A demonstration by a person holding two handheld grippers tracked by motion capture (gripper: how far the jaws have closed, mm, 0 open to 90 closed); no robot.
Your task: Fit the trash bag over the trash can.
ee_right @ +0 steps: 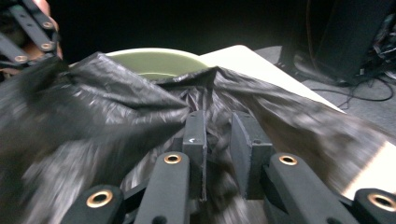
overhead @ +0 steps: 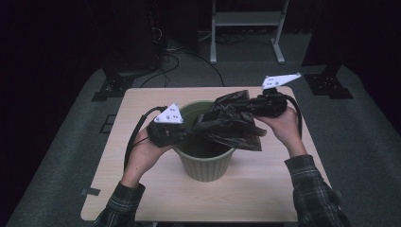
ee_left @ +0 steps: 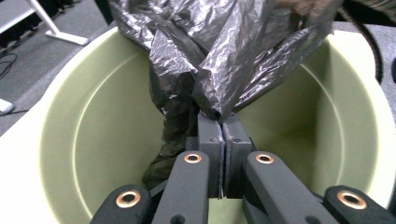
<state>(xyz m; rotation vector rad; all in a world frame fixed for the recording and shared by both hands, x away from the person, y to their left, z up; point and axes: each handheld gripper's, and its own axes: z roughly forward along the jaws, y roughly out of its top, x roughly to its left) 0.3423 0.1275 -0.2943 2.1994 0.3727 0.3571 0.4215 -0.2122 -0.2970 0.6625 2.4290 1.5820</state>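
Table (overhead: pixel 142 189): a pale wooden top is seen from the high view, standing on grey carpet in a dark room; a corner of it is also caught in the right gripper view beyond the bag.
Shelf frame (overhead: pixel 246 28): a white metal frame is seen on the floor behind the table in the high view; part of a white frame is glimpsed at the upper left of the left gripper view.
Bin (overhead: pixel 204 165): a pale green round bin is placed upright near the middle of the table; its smooth inner wall is shown in the left gripper view (ee_left: pixel 93 140); just its far rim is shown in the right gripper view (ee_right: pixel 154 58).
Bag (overhead: pixel 231 124): a crumpled black plastic bag is held over the bin's mouth, stretched between the two grippers, its bulk toward the right; in the left gripper view (ee_left: pixel 219 56) a fold is seen hanging down inside the bin; in the right gripper view (ee_right: pixel 93 121) it is blurred.
Left gripper (ee_left: pixel 222 140): held at the bin's left rim; the jaws are pressed together on a pinch of the bag.
Right gripper (ee_right: pixel 217 144): held above the bin's right side; the jaws are set slightly apart with bag film between them; whether the film is gripped cannot be told.
Sleeves (overhead: pixel 314 189): plaid cuffs are seen in the high view.
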